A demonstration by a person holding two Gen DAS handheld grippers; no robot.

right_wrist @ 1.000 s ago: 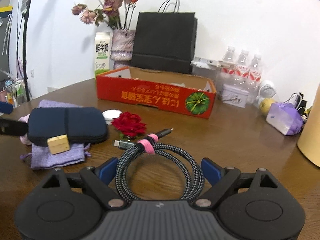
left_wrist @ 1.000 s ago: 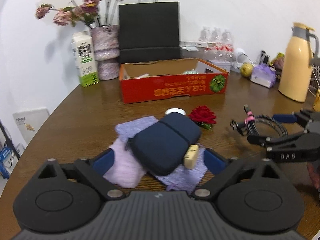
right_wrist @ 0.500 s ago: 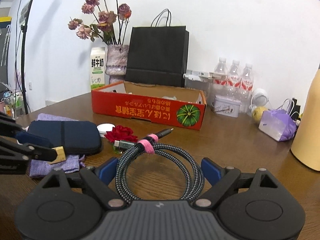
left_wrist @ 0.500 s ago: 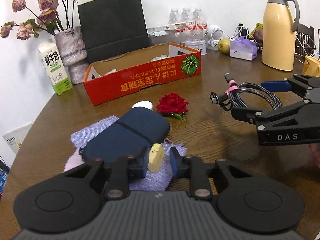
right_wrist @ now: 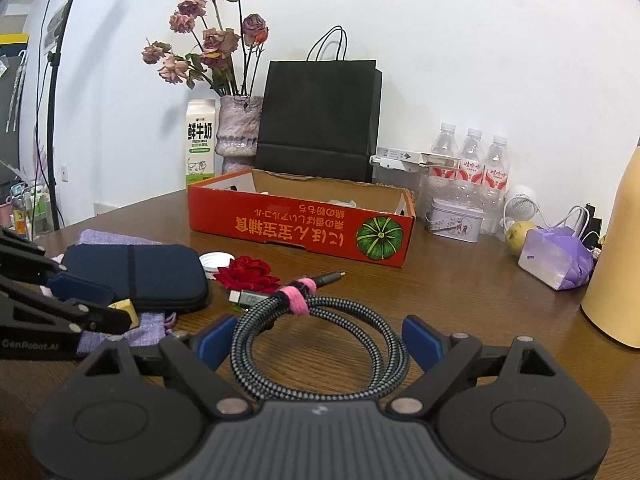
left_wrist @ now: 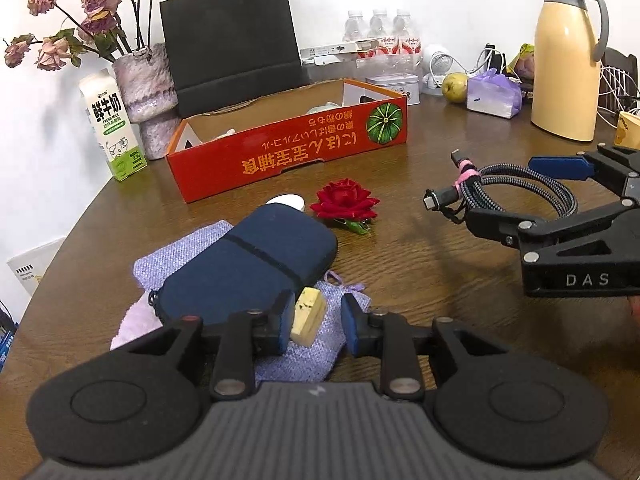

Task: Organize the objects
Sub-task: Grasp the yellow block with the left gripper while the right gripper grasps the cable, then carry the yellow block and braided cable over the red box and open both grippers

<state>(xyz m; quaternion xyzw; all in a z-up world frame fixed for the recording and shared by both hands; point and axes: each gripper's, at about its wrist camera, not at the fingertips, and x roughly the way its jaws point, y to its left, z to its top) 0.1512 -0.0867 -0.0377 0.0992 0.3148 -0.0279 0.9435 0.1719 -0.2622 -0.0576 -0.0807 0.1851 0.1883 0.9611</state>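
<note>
Jaws astride small tan block [left_wrist: 307,316]

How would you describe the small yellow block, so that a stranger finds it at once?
Start at the red box; in front of it lies a navy pouch on lilac cloth bags. At the pouch's near corner stands the block, pale yellow, hard-edged, and the smallest thing there.
</note>
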